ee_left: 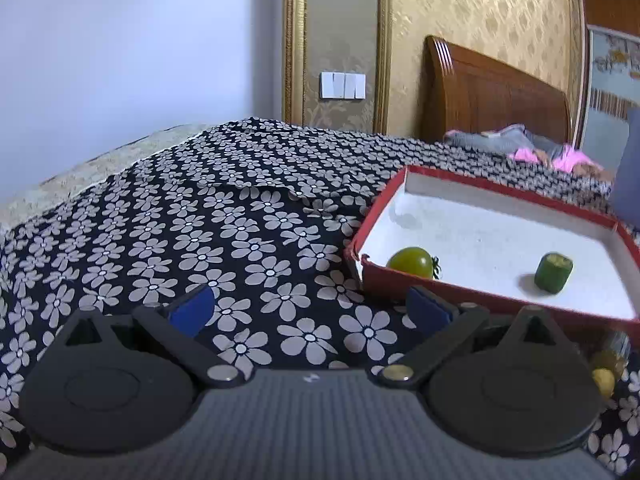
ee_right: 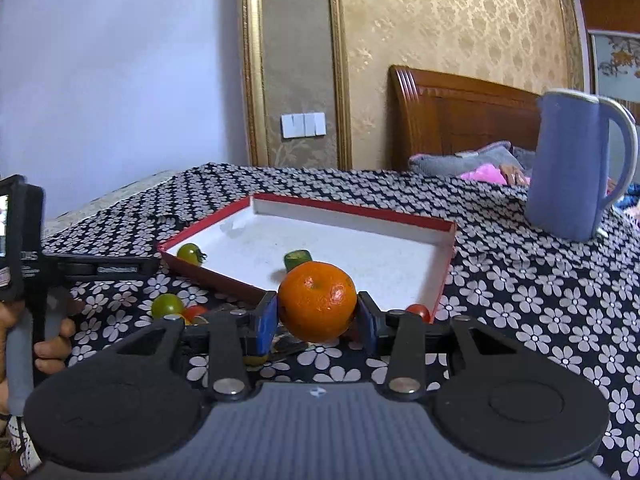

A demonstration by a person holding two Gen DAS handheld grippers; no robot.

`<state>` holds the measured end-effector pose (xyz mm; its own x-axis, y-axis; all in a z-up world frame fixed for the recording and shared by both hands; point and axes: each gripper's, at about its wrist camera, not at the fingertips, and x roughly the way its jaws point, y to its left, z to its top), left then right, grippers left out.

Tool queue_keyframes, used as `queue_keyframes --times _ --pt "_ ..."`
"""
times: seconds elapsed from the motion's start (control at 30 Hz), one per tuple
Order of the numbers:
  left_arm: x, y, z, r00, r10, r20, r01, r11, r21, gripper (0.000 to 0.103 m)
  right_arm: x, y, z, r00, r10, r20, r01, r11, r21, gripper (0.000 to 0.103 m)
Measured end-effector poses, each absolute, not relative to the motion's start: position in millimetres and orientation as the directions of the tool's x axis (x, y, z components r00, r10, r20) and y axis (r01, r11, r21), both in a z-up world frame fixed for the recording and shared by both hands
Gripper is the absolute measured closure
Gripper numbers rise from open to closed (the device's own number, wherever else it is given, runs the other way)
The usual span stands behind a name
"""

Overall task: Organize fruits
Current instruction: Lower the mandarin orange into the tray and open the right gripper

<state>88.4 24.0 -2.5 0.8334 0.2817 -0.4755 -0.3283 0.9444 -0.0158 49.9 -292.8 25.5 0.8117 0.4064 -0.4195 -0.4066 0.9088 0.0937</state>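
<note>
Orange (ee_right: 317,300) sits clamped in my right tongs (ee_right: 318,316); my left tongs (ee_left: 308,308) gape wide, empty, tray (ee_left: 496,300) at two o'clock.

Left gripper (ee_left: 304,308) gaping, right gripper (ee_right: 318,320) clamped

Soft, even daylight reaches you, brightest on the wall (ee_left: 120,40) ahead-left. Fisheye bends the edges; shadows stay faint, focus sharp.
</note>
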Motion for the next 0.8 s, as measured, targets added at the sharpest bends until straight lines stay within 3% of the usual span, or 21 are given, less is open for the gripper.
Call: queue_keyframes --times 0.8 --pt "89 24 -3 0.838 0.271 -0.474 -0.322 0.947 -0.027 0.0 197 -276 26 0.786 0.239 -0.57 -0.259 0.965 0.047 0.062"
